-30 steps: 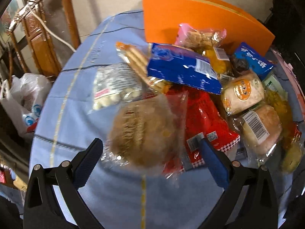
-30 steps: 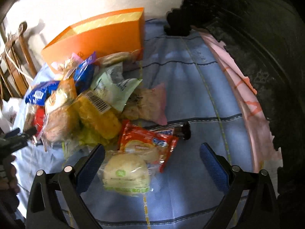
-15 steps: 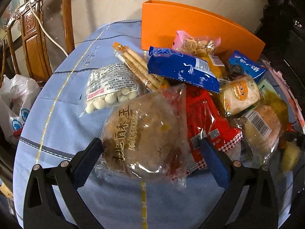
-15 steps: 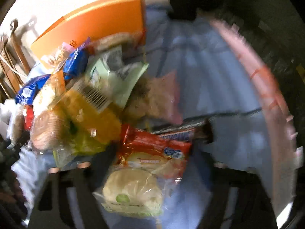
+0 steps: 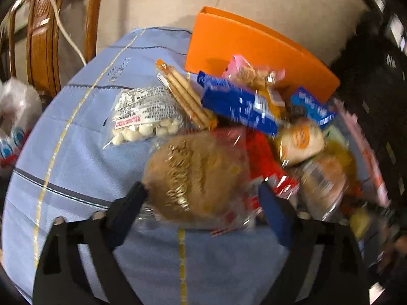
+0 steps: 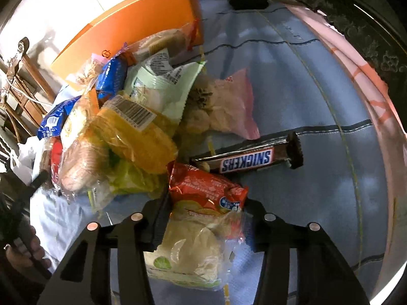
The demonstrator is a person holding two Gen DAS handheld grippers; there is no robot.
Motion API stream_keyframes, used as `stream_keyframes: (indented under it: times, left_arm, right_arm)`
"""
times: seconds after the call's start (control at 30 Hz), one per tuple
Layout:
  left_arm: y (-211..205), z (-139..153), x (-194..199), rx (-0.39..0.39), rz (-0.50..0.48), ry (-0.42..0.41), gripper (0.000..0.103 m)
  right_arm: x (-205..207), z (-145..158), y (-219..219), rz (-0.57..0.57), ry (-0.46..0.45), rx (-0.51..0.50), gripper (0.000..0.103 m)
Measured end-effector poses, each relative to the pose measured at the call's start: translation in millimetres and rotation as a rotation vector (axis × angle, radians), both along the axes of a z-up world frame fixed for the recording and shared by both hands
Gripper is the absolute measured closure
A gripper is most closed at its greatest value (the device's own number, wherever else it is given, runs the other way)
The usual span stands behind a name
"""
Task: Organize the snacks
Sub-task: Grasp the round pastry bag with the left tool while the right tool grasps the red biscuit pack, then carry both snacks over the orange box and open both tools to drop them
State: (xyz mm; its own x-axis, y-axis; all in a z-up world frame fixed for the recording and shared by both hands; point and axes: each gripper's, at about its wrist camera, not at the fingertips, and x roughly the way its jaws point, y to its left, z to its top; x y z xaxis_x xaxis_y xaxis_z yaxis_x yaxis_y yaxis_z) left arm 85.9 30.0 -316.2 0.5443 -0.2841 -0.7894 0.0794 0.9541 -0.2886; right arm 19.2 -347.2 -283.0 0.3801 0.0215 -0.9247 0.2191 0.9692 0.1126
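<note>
On the blue-clothed tabletop [image 6: 292, 96], the orange box [image 6: 142, 25] lay lengthwise behind the snack heap. A "SNICKERS" bar [image 6: 249, 160] lay crosswise. The right tool [image 6: 203, 218], just closing, pinched a clear-wrapped bun [image 6: 190, 251]; the left tool [image 5: 201, 200] spread around a round cookie pack [image 5: 195, 175].

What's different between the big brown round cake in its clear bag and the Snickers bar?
The brown round cake is broad and disc-shaped; the Snickers bar is long and narrow. The cake's wrapper is clear, so the pastry shows; the Snickers wrapper is opaque brown with a blue-lettered logo. The cake sits between the wide-set jaws of the left gripper; the Snickers lies alone on the blue tablecloth, beyond the right gripper. Both are sealed, unopened snacks.
</note>
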Motion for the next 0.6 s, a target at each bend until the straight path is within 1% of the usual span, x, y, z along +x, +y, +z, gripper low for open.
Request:
stream_keyframes:
  times: [0.03,0.07,0.1,0.17,0.2,0.23,0.27,0.33,0.4,0.47,0.57,0.6]
  left_arm:
    - [3.7,-0.2,3.7,-0.015,0.012,0.005,0.006]
    - [5.9,-2.3,7.5,-0.013,0.019,0.013,0.004]
    - [4.0,-5.0,9.8,-0.002,0.023,0.029,0.004]
    - [3.1,-14.5,15.4,0.045,0.034,0.062,0.004]
    - [6.2,-19.3,16.7,0.031,0.04,0.074,0.004]
    - [13.2,-25.1,16.0,-0.024,0.045,0.088,0.014]
    - [16.2,-25.8,15.0,-0.048,0.05,0.084,0.021]
    - [19.2,-25.0,11.7,-0.066,0.036,0.073,0.026]
    - [23.7,-24.3,10.0,-0.116,0.022,0.082,0.027]
    - [24.5,-22.8,6.9,-0.129,0.014,0.082,0.027]
    - [25.3,-10.1,-3.6,-0.153,0.001,0.054,0.027]
    - [24.8,-1.5,-7.4,-0.153,-0.003,0.038,0.027]
  right_arm:
    - [-0.1,0.0,-0.1,-0.001,0.001,0.001,0.053]
    - [-0.1,0.0,0.3,0.0,0.003,-0.004,0.053]
    - [2.4,-1.4,-0.6,0.003,0.004,-0.011,0.053]
    - [4.5,-1.3,0.6,0.009,0.007,-0.021,0.053]
    - [4.8,-1.1,1.2,0.013,0.009,-0.026,0.053]
    - [4.5,-0.9,1.4,0.017,0.009,-0.029,0.053]
    - [4.1,-0.3,1.7,0.021,0.01,-0.03,0.054]
    - [2.5,1.9,2.5,0.032,0.003,-0.046,0.055]
    - [-0.1,6.1,3.6,0.038,-0.017,-0.057,0.055]
    - [-1.7,12.8,2.7,0.034,-0.044,-0.056,0.055]
    - [-3.7,25.0,-0.5,0.031,-0.075,-0.047,0.055]
    - [-4.3,30.1,-1.6,0.031,-0.085,-0.047,0.055]
